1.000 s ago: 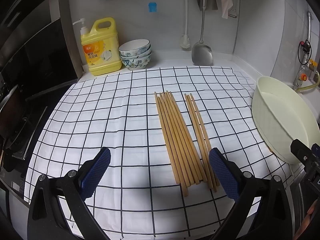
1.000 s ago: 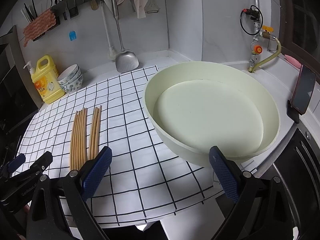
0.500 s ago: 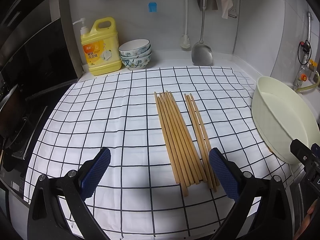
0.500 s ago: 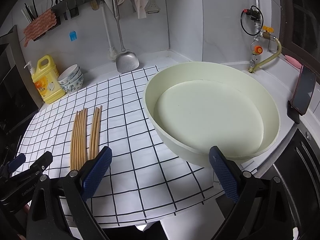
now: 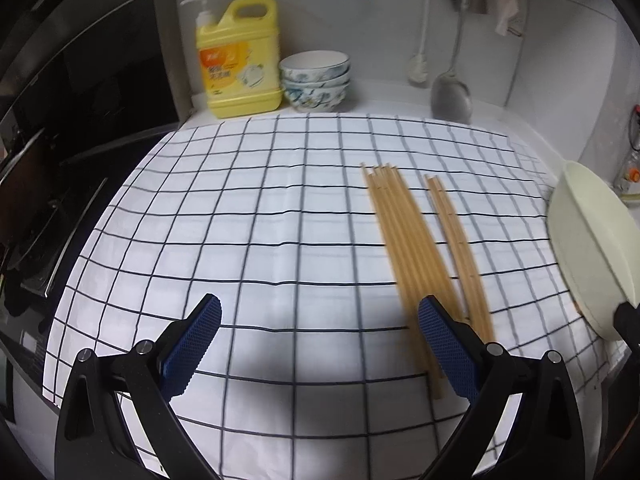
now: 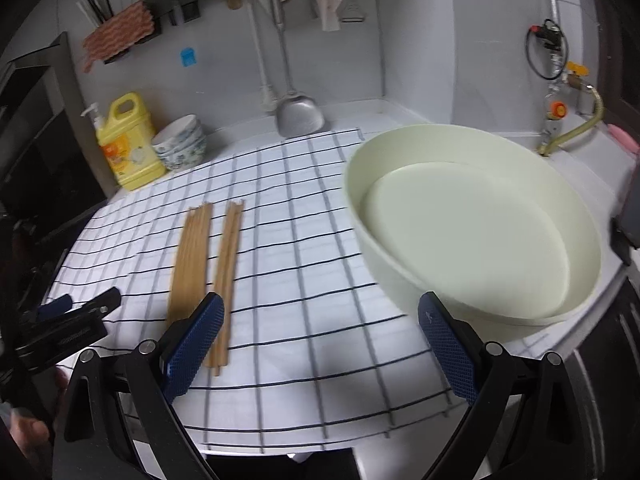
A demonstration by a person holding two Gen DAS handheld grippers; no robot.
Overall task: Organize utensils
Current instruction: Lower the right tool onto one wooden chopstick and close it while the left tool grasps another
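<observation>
Wooden chopsticks are lying on the checked cloth in the left wrist view, ahead and to the right of your left gripper. Long axis is running away from you, near ends trailing beside the right pad. Two groups: a wide bundle and a thin pair just beside it, toward the cream basin. Left jaws are standing wide apart, gripping nothing, touching nothing.

Right wrist view: same chopsticks are sitting ahead-left of your right gripper, near ends passing by the left pad. Basin is ahead-right, empty. Right jaws are also spread wide, empty. Left gripper is showing at the far left edge.

Both grippers are sitting close to the near ends; I'm judging neither clearly closer.
</observation>
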